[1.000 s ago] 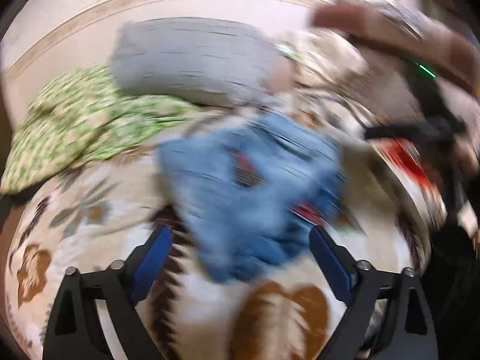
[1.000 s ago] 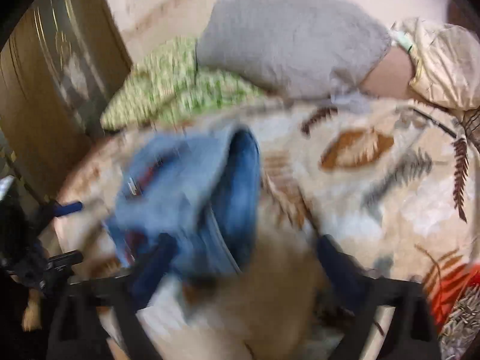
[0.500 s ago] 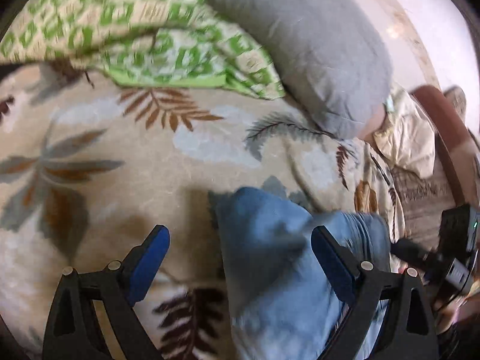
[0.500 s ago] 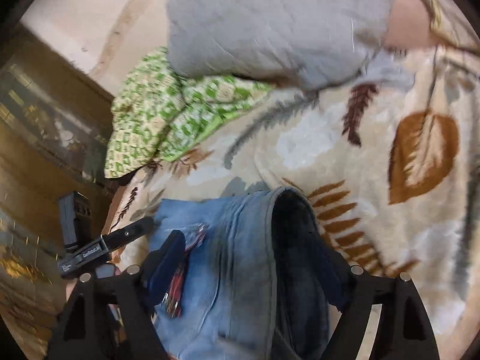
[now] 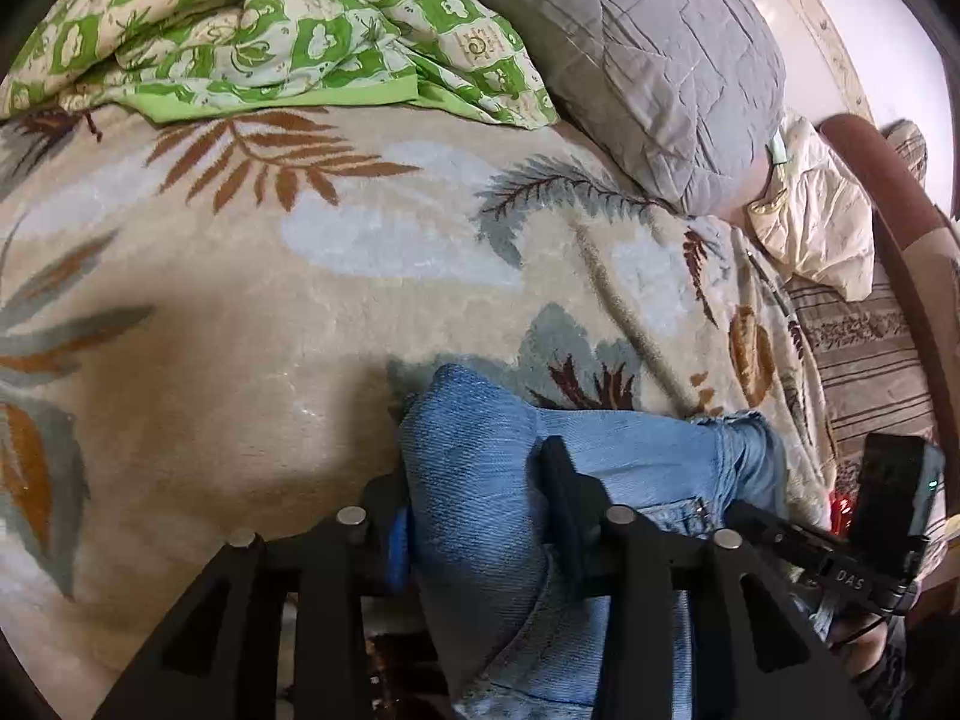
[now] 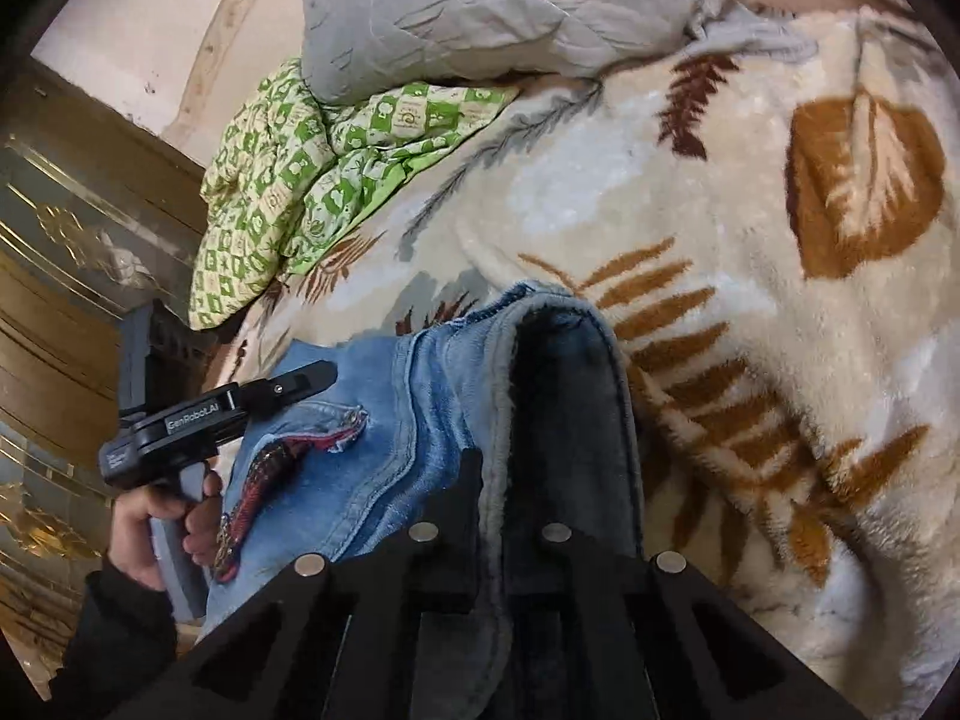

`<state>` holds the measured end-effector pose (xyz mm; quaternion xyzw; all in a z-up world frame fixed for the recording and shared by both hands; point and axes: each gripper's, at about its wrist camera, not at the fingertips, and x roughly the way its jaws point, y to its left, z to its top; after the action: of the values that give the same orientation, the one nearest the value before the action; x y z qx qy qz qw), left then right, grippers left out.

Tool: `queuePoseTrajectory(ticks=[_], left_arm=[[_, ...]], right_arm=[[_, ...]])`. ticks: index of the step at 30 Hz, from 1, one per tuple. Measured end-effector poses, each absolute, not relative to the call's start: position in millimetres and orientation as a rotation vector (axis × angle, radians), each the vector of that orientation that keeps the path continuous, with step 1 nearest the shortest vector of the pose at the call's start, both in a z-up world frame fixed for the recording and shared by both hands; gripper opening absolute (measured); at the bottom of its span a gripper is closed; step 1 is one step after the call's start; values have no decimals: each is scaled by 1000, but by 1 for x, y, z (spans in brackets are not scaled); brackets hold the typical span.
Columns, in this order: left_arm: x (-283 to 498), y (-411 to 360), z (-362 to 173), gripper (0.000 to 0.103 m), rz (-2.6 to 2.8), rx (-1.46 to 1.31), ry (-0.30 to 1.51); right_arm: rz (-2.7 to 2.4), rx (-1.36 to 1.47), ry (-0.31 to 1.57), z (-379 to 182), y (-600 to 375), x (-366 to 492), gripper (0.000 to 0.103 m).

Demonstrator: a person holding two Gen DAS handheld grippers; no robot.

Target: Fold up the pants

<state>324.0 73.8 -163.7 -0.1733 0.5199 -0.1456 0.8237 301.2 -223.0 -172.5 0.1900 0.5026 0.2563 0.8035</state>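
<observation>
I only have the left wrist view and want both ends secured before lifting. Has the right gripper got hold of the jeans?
Observer: Yes. The right gripper is shut on the jeans, with its fingers pinching a folded edge.
Operator: Which face of the fabric is up there?
Observer: Right of the fingers the edge is turned over, so the dark fleecy lining faces up.
Operator: Anything close on the far side that I can't see?
Observer: A wooden cabinet with gold trim stands past the edge of the bed.
</observation>
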Motion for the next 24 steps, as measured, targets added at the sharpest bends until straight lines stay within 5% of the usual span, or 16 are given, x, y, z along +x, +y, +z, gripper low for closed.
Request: queuePoseTrajectory(ticks=[2, 4, 5, 8, 9, 14, 21, 23, 24], left_arm=[[320, 77, -160, 56, -302, -384, 1076], [311, 86, -153, 84, -245, -397, 1049], [305, 89, -146, 89, -207, -398, 1024], [275, 89, -115, 100, -209, -375, 921], [267, 86, -108, 100, -230, -356, 908], [199, 42, -81, 101, -385, -64, 850], [120, -16, -99, 101, -469, 403, 687], [116, -27, -108, 101, -444, 504, 653], [116, -29, -112, 101, -429, 534, 642]], right_arm=[[542, 356, 1060, -166, -219, 300, 5], [538, 334, 1044, -159, -219, 298, 12], [525, 316, 1029, -152, -220, 295, 21], [449, 177, 957, -119, -216, 276, 84], [438, 162, 926, -109, -217, 269, 90], [522, 174, 820, -68, -226, 222, 90], [509, 261, 926, -97, -230, 203, 90], [501, 306, 964, -111, -231, 207, 83], [502, 305, 971, -114, -229, 208, 71]])
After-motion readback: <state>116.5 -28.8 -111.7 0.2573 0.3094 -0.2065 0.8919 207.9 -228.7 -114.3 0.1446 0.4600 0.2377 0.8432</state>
